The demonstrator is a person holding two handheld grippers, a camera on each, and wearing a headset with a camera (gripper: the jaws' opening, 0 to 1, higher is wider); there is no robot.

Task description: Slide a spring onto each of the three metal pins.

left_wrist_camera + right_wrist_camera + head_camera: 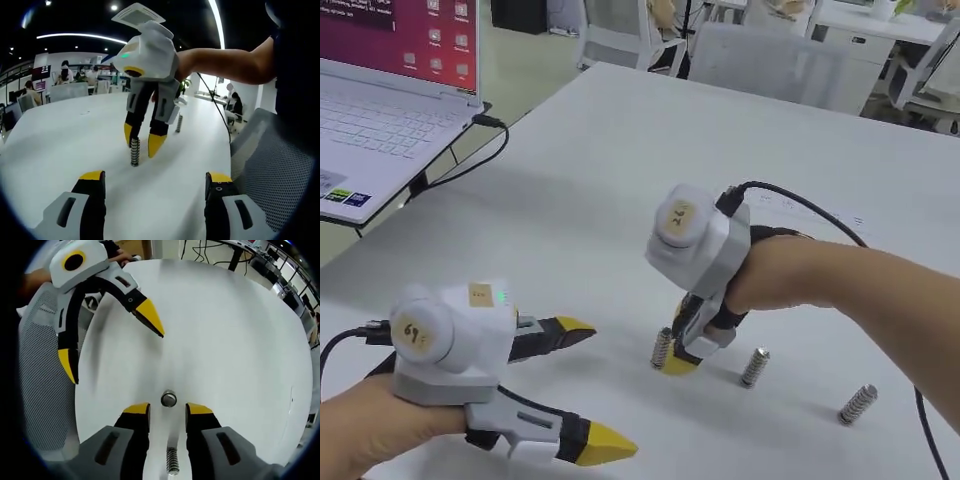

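Observation:
Three metal springs stand on the white table: one [662, 348] beside my right gripper's tips, a second [754, 367] to its right, a third [857, 403] leaning farther right. I cannot tell whether pins are inside them. My right gripper [678, 360] points straight down with its jaws slightly apart and nothing between them. In the right gripper view the nearest spring [168, 399] shows end-on just ahead of the gripper [168, 410]. The left gripper view has that spring [134, 151] under one right fingertip [129, 134]. My left gripper [592, 388] lies open at the lower left, holding nothing.
An open laptop [380, 110] with a cable sits on a stand at the far left, off the table's edge. Mesh chairs [770, 60] and desks stand beyond the table's far edge [740, 95]. Another spring [172, 460] shows low between the right jaws.

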